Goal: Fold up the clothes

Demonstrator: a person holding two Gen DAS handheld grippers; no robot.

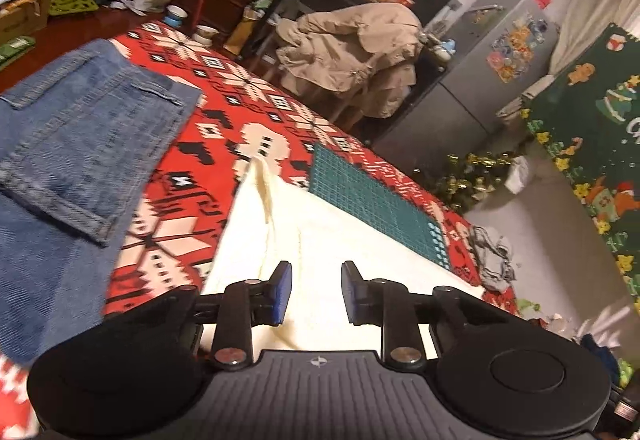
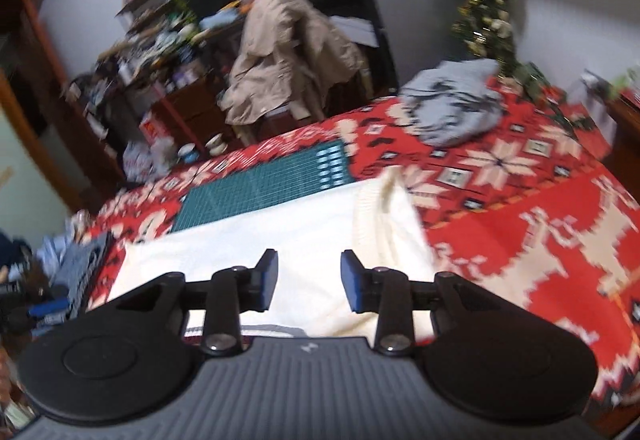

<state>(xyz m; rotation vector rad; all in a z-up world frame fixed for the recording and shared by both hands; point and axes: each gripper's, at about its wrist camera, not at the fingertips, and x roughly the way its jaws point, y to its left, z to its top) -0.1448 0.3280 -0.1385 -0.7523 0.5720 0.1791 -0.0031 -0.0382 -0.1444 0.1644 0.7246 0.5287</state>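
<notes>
Hovering with parted jaws, the left gripper (image 1: 316,292) and the right gripper (image 2: 308,286) are hanging above a cream knit sweater (image 1: 320,240), nothing caught between their blue pads.

The sweater is lying flat just beneath and ahead of both claws on a red patterned blanket (image 1: 192,168). Folded jeans (image 1: 80,128) are sitting to the left of the left claw; a green cutting mat (image 2: 264,184) is lying beyond the sweater, and a crumpled grey garment (image 2: 456,108) is resting far ahead-right of the right claw.
</notes>
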